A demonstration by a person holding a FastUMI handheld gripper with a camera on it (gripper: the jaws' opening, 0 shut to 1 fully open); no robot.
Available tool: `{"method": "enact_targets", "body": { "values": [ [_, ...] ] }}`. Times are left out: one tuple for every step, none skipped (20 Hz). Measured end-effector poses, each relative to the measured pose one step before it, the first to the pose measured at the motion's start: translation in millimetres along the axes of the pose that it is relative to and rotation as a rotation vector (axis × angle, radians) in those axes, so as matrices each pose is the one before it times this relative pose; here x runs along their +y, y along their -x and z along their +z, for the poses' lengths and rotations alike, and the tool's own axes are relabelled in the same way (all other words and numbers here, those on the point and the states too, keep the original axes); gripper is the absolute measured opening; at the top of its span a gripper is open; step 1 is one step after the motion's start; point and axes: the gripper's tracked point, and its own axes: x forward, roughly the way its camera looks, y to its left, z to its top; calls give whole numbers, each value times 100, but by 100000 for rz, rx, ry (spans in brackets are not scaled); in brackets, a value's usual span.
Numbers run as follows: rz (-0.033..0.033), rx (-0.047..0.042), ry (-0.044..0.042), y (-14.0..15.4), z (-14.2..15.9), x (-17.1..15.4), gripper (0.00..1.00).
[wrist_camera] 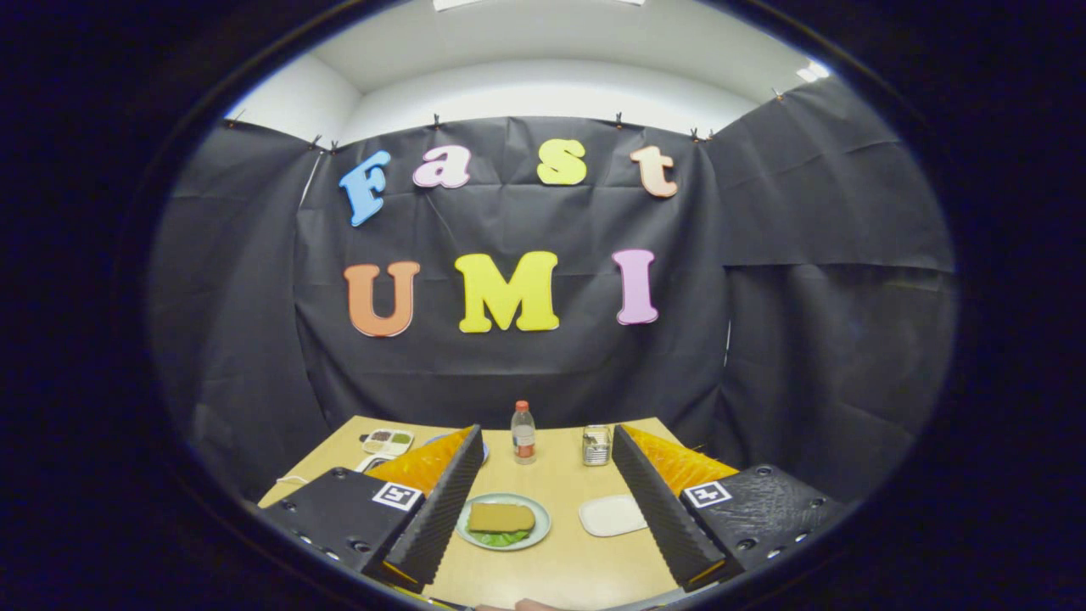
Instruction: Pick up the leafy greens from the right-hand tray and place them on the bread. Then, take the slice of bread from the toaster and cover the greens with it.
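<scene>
**Now: claw spread wide above the finished sandwich plate**

Overhead, a pale wooden bench [560,560] sits in a booth hung with black cloth, with white wall and ceiling showing above the cloth. No label or brand can be read; the bottle's label is too small, and each claw finger carries a square black-and-white marker.

The claw [551,501] stands wide, its two ribbed black fingers [437,509] well apart and holding nothing. Between them, nearer the left finger, lies a green-rimmed plate [543,533] with a slice of bread [501,517] on top of leafy greens [499,538] that peek out at its near edge. Right of it, close to the right finger, lies a white tray [612,515]. Farther off stand a red-capped bottle [523,433] and a metal toaster [596,445]. At the far left sits a compartment tray [388,442].
</scene>
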Motion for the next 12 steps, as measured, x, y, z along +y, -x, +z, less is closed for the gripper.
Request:
{"method": "enact_targets", "body": {
  "values": [
    [1859,654,-23,200,-110,298,96],
    [2305,725,875,-140,-179,315,96],
    [1071,151,647,-75,17,-120,96],
    [1229,-578,698,-332,218,-150,96],
    [395,-537,-57,-166,218,-319,95],
    [423,-472,-447,-152,161,-270,95],
    [275,65,-456,-279,-48,-188,95],
    [190,4,-396,-315,-116,-154,95],
    [-284,-265,-165,-238,137,-331,95],
    [-56,-269,186,-405,-8,-233,95],
    [-600,-706,614,-366,256,-318,95],
    [-908,-39,74,-284,122,-226,95]
  ]
}}
